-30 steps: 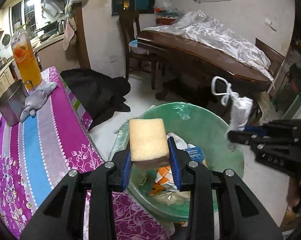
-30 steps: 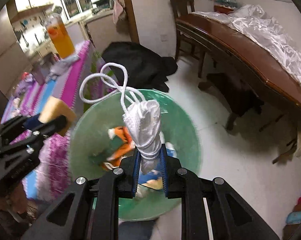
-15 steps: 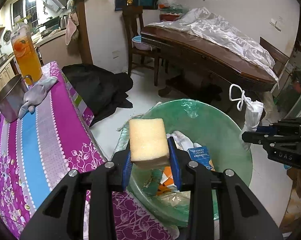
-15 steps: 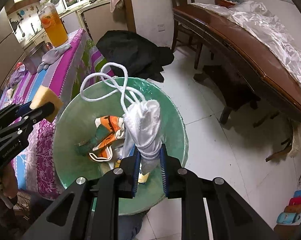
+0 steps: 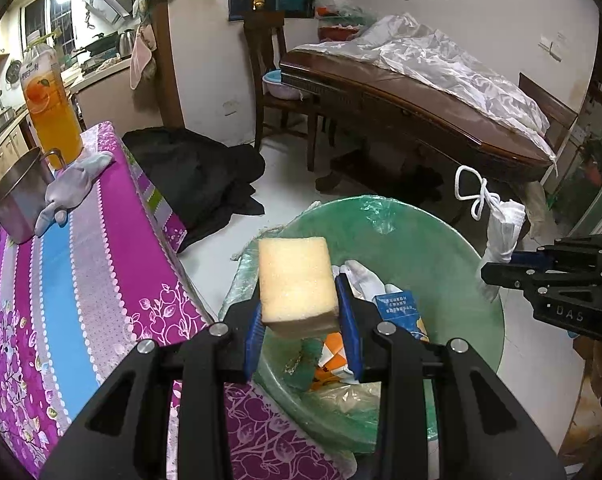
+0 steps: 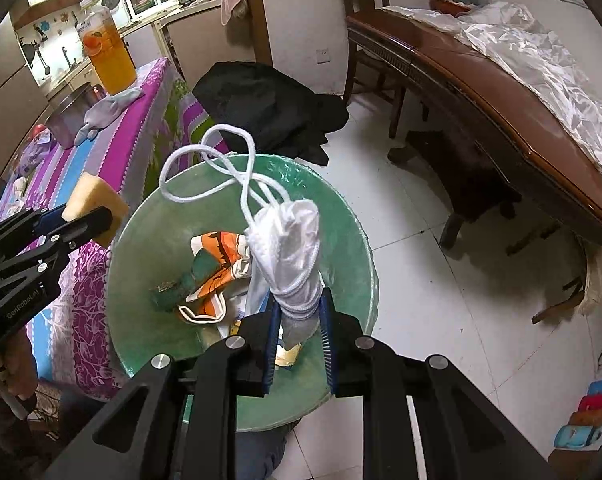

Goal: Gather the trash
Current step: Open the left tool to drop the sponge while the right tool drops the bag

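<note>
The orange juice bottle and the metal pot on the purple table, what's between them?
A grey glove lies between the bottle and pot, seen in both wrist views.

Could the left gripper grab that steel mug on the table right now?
Probably not as things stand: the left gripper is shut on the yellow sponge, so it has no free grip. The steel mug itself stands unblocked on the tablecloth.

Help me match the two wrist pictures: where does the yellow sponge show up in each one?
Left wrist view: the yellow sponge sits low centre, clamped in the left gripper.
Right wrist view: the sponge is at the left edge, above the purple tablecloth.
Shared landmark: the green bin, also, below and beside the sponge in both.
</note>
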Available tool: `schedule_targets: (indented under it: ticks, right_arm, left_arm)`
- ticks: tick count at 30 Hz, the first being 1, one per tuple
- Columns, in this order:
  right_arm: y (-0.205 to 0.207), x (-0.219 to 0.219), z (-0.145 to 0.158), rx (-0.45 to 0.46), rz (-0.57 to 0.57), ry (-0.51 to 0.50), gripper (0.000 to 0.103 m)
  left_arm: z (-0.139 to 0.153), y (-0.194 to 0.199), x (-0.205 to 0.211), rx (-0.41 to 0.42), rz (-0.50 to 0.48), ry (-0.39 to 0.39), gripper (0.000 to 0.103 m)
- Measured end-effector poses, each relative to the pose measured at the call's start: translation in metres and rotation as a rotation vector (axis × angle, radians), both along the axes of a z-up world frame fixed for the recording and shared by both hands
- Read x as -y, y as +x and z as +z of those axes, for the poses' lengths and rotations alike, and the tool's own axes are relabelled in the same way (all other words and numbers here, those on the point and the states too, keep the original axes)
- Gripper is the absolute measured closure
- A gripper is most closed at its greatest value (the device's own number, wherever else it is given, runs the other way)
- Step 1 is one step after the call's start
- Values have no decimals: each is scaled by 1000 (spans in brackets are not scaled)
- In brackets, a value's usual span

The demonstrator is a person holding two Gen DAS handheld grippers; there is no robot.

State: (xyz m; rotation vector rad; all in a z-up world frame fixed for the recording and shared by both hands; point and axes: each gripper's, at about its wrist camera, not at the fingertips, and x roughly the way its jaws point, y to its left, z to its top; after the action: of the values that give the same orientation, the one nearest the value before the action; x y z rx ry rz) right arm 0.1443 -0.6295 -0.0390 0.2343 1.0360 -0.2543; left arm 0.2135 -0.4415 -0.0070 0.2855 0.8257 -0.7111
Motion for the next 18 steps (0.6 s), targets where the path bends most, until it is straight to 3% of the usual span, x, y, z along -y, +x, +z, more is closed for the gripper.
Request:
schedule_targets:
  ticks: [3,5,7,18]
  right_arm:
    - [0,0,0,0,2,0,80]
    - [-1,0,1,6,-2,-6,70]
    - [-1,1,2,13,-5,-6,68]
    - [-6,1,2,31,-11,1,66]
  left_arm:
    - [0,0,0,-1,3,2,68]
    - [0,0,1,6,6,1,45]
    - [0,0,2,16,14,1,40]
    - [-3,0,-2,9,24,-2,38]
